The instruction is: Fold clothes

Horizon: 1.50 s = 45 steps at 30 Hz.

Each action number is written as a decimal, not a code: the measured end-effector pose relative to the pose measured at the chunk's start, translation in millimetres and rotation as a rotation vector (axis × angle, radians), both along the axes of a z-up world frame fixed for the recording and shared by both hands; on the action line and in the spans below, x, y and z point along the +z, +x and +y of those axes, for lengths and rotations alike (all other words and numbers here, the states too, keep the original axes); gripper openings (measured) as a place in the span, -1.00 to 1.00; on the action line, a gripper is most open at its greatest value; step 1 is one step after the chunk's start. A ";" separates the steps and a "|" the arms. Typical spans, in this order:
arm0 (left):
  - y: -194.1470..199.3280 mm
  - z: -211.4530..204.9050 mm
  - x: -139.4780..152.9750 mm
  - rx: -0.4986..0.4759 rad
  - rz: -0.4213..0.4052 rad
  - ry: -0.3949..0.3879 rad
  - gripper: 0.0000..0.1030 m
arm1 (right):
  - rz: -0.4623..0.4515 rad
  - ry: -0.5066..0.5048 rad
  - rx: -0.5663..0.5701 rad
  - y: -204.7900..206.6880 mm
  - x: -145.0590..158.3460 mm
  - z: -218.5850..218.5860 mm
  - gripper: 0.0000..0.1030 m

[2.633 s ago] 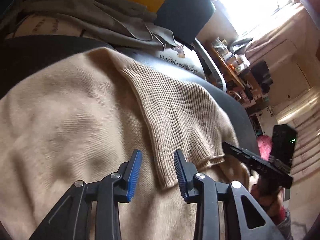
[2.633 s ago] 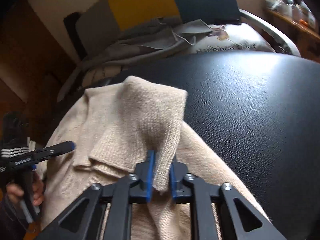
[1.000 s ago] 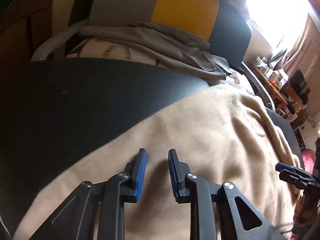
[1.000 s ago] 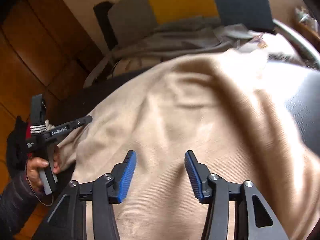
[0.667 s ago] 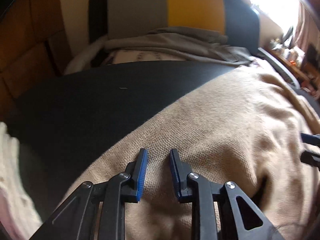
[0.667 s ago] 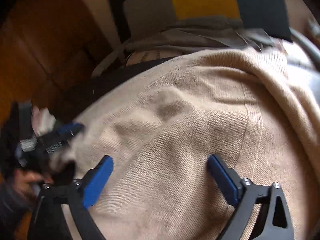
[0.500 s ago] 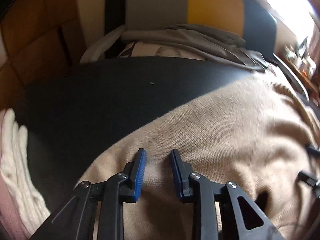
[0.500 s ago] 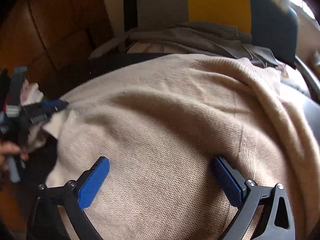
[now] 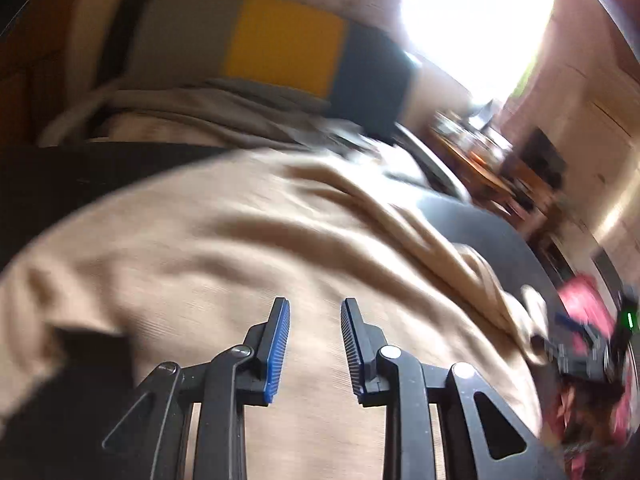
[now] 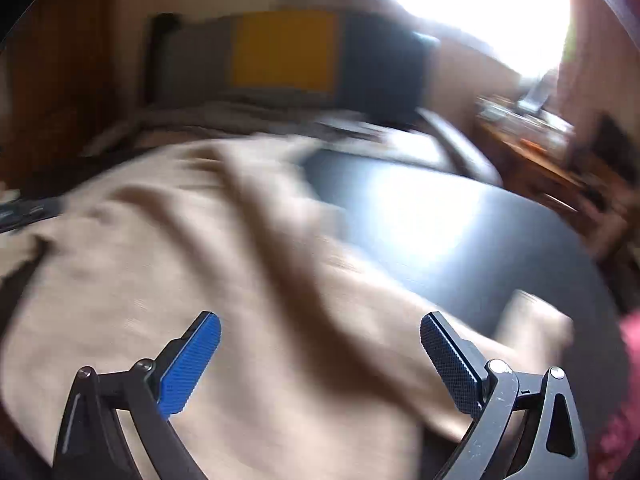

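A beige knit sweater lies spread over a black table, with long creases running towards the right. My left gripper hovers over the middle of it, jaws a little apart and nothing between the pads. In the right wrist view the sweater fills the left and centre. My right gripper stands wide open above it, empty. One beige corner lies on the table beside its right finger. Both views are smeared by motion. The right gripper shows blurred at the sweater's right edge.
A chair with a grey, yellow and blue back stands behind the table, a grey garment draped on its seat. Bare black tabletop lies right of the sweater. Something pink sits past the right edge. Cluttered shelves stand at the back right.
My right gripper's jaws spread from half apart to fully wide. Both grippers swept rightwards across the sweater; the left one left the sweater's left edge and now hangs over its middle.
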<state>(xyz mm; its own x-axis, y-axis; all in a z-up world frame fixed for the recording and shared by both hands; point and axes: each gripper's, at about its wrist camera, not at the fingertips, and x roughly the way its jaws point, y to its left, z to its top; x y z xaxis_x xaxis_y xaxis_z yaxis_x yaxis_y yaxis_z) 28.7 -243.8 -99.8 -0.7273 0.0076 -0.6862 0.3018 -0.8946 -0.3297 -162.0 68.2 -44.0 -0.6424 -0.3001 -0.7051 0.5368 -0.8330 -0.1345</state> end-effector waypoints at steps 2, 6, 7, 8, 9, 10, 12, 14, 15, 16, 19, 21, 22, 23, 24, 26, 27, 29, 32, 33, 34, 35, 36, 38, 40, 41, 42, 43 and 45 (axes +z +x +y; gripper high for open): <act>-9.2 33.8 -9.1 -0.073 -0.030 -0.008 -0.49 | 0.004 0.017 -0.129 -17.5 2.4 51.8 0.97; -18.3 87.0 -25.6 -0.189 -0.079 -0.051 -0.49 | -0.011 0.027 -0.264 -56.8 2.3 117.2 0.97; -18.0 94.9 -29.6 -0.208 -0.089 -0.064 -0.49 | -0.014 0.034 -0.271 -65.8 2.0 124.1 0.97; -16.2 101.2 -32.8 -0.218 -0.101 -0.074 -0.48 | -0.019 0.040 -0.272 -74.9 -0.7 128.7 0.97; -14.0 107.2 -36.0 -0.226 -0.109 -0.084 -0.48 | -0.023 0.046 -0.273 -84.1 -3.6 133.2 0.97; -10.2 111.5 -38.8 -0.222 -0.100 -0.097 -0.48 | -0.037 0.042 -0.268 -92.2 -5.0 134.6 0.97; -4.7 116.6 -41.3 -0.221 -0.083 -0.121 -0.47 | -0.053 0.051 -0.267 -110.0 -11.7 130.0 0.96; -0.3 119.1 -41.4 -0.218 -0.068 -0.128 -0.45 | -0.091 0.056 -0.259 -125.7 -21.2 123.8 0.91; 1.5 120.4 -42.1 -0.220 -0.055 -0.133 -0.43 | -0.109 0.061 -0.253 -128.0 -36.6 113.5 0.84; 2.7 121.9 -42.6 -0.221 -0.042 -0.139 -0.40 | -0.130 0.067 -0.252 -132.2 -43.4 110.1 0.73; 6.2 123.2 -42.7 -0.208 -0.024 -0.132 -0.37 | -0.188 0.098 -0.259 -139.6 -60.7 104.0 0.10; 8.1 123.3 -42.7 -0.204 -0.011 -0.121 -0.35 | -0.205 0.086 -0.254 -139.3 -62.3 103.1 -0.09; 9.0 122.9 -42.7 -0.201 -0.005 -0.114 -0.34 | -0.204 0.081 -0.254 -138.3 -61.2 103.2 -0.19; 9.3 121.0 -42.6 -0.198 0.000 -0.103 -0.33 | -0.207 0.080 -0.245 -137.3 -60.0 101.8 -0.28; 8.9 118.6 -42.8 -0.196 0.005 -0.093 -0.33 | -0.210 0.083 -0.237 -136.8 -58.0 100.4 -0.49; 6.6 114.5 -43.7 -0.197 0.009 -0.080 -0.32 | -0.205 0.073 -0.231 -137.2 -47.9 102.1 -0.65; 7.1 113.5 -44.1 -0.197 0.011 -0.073 -0.32 | -0.196 0.061 -0.232 -138.0 -39.7 105.4 -0.68; 7.6 110.7 -45.1 -0.197 0.015 -0.058 -0.31 | -0.175 0.020 -0.251 -140.8 -18.1 118.7 -0.70; 6.3 106.1 -47.5 -0.199 0.024 -0.029 -0.30 | -0.128 -0.065 -0.319 -150.5 25.4 155.5 -0.71; 6.2 104.6 -48.0 -0.199 0.026 -0.019 -0.30 | -0.110 -0.097 -0.354 -155.8 41.1 172.4 -0.71; 6.1 103.1 -48.6 -0.199 0.029 -0.010 -0.30 | -0.097 -0.119 -0.386 -161.3 51.6 185.7 -0.71; 5.8 101.6 -49.2 -0.199 0.031 -0.001 -0.30 | -0.085 -0.137 -0.437 -169.5 62.0 203.7 -0.71; 5.0 100.1 -49.9 -0.199 0.033 0.007 -0.30 | -0.081 -0.151 -0.496 -179.6 67.8 220.6 -0.71; 6.4 98.3 -50.7 -0.198 0.035 0.013 -0.30 | -0.107 -0.195 -0.622 -204.3 72.6 257.4 -0.60; 6.3 96.8 -51.5 -0.198 0.036 0.017 -0.30 | -0.134 -0.275 -0.719 -222.4 66.9 291.0 0.01; 6.0 96.0 -51.8 -0.198 0.037 0.019 -0.30 | -0.128 -0.290 -0.766 -225.0 64.6 303.1 0.28; 5.7 95.2 -52.2 -0.198 0.038 0.021 -0.30 | -0.124 -0.311 -0.795 -224.5 62.6 311.7 0.31; 5.2 94.3 -52.8 -0.197 0.040 0.024 -0.30 | -0.122 -0.344 -0.802 -220.4 61.3 316.4 0.31; 4.3 92.4 -53.7 -0.197 0.041 0.030 -0.30 | -0.126 -0.370 -0.760 -207.8 56.7 310.0 0.31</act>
